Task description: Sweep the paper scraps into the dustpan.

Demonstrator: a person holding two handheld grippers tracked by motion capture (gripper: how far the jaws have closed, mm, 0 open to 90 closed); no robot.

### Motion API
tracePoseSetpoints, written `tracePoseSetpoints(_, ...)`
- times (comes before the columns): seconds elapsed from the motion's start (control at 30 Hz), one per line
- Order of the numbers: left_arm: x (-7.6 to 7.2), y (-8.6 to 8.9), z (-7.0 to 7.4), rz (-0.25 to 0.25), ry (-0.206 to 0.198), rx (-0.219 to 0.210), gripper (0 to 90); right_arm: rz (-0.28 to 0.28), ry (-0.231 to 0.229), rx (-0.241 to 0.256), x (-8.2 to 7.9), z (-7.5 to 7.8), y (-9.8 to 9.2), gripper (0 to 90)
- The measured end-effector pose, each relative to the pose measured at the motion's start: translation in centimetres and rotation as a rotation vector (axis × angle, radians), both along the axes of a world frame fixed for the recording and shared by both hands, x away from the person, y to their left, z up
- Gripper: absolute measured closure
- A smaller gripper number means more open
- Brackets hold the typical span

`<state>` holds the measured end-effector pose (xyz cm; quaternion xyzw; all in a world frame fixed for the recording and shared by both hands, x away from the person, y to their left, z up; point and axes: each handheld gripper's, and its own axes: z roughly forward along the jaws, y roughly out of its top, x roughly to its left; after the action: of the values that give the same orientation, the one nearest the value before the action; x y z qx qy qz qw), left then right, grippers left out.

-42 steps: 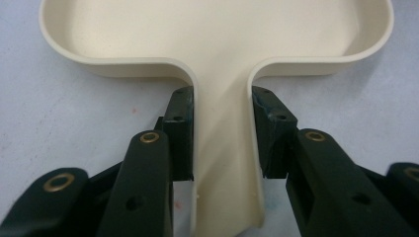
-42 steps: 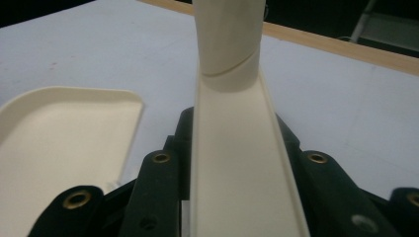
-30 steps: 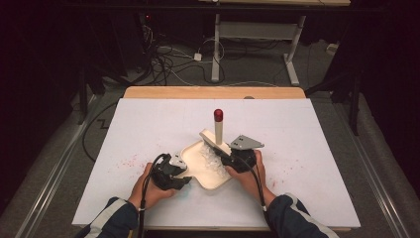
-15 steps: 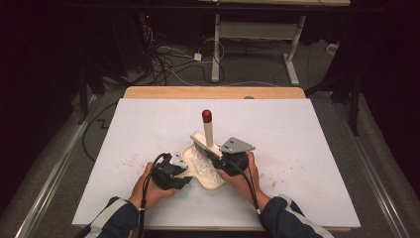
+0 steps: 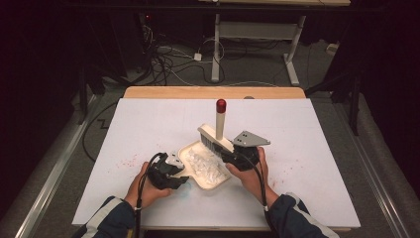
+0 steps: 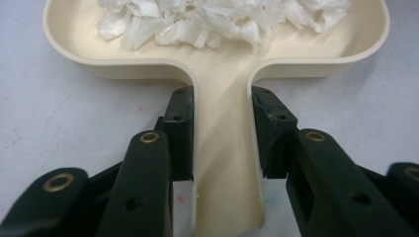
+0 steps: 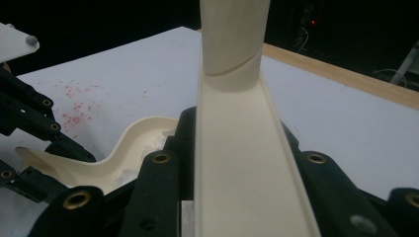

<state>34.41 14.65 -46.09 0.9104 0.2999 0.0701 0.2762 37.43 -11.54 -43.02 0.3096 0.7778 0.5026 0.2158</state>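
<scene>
Brush [image 5: 217, 136] moved back; both tongs clamp: left dustpan [image 6: 217, 69] of shreds [image 6: 222, 22], right brush.

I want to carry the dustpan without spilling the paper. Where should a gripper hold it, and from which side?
Grip the dustpan by its narrow handle, coming from the handle end, jaws on both side walls, as the left gripper does; the wide pan holds the white shreds.

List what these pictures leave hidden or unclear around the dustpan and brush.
- Brush bristles, right gripper view: hidden under the brush's back.
- Brush handle's red tip, right gripper view: cut off by the top edge.
- Dustpan front lip, left gripper view: cut off at the top.
- White scraps, high view: too small to identify.
</scene>
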Motion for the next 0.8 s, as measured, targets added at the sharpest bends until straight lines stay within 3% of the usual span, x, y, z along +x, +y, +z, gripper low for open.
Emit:
tracePoseSetpoints(0.2,-0.1,0.1,0.0,0.000,-0.005,0.004,63.4,-0.009,0.023,0.007,0.2,-0.3,-0.5,67.3)
tracePoseSetpoints(0.37,-0.2,0.2,0.0,-0.005,-0.004,0.010,63.4,-0.040,0.069,-0.035,1.0,-2.1,-0.9,67.3)
tracePoseSetpoints(0.47,-0.3,0.1,-0.1,-0.006,-0.005,0.021,63.4,-0.065,0.093,-0.026,1.5,-3.0,-1.4,67.4)
tracePoseSetpoints(0.63,-0.3,0.1,-0.2,-0.010,-0.003,0.025,63.4,-0.061,0.080,-0.015,1.3,-2.1,-1.8,67.4)
tracePoseSetpoints(0.8,-0.3,0.1,-0.2,-0.010,-0.005,0.026,63.4,-0.050,0.055,0.034,0.8,-0.6,-2.4,67.4)
